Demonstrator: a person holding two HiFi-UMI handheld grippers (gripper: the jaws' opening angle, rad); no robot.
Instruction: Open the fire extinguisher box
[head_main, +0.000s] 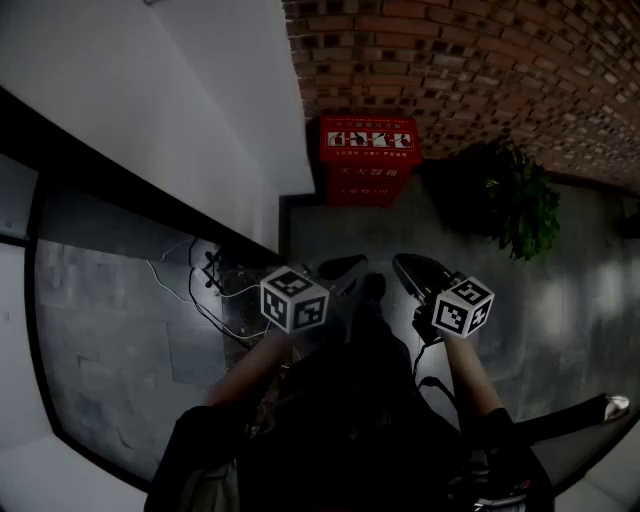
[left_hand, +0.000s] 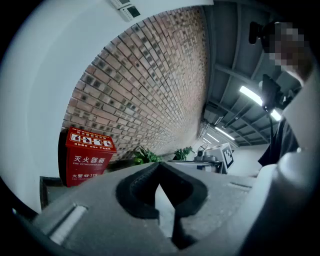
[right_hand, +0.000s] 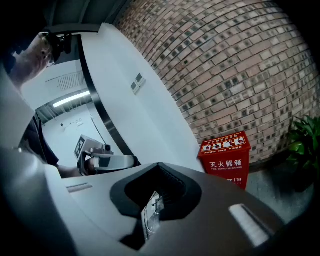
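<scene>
Both pairs of jaws are closed, fire extinguisher box (head_main: 367, 160) well ahead.

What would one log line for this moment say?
stage: before contact | red box: shut, against brick wall | left claw: shut, empty | right claw: shut, empty

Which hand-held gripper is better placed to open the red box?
Probably left: the left hand-held gripper lines up closer with the red rectangular fire extinguisher box; the right hand-held gripper sits further aside.
</scene>
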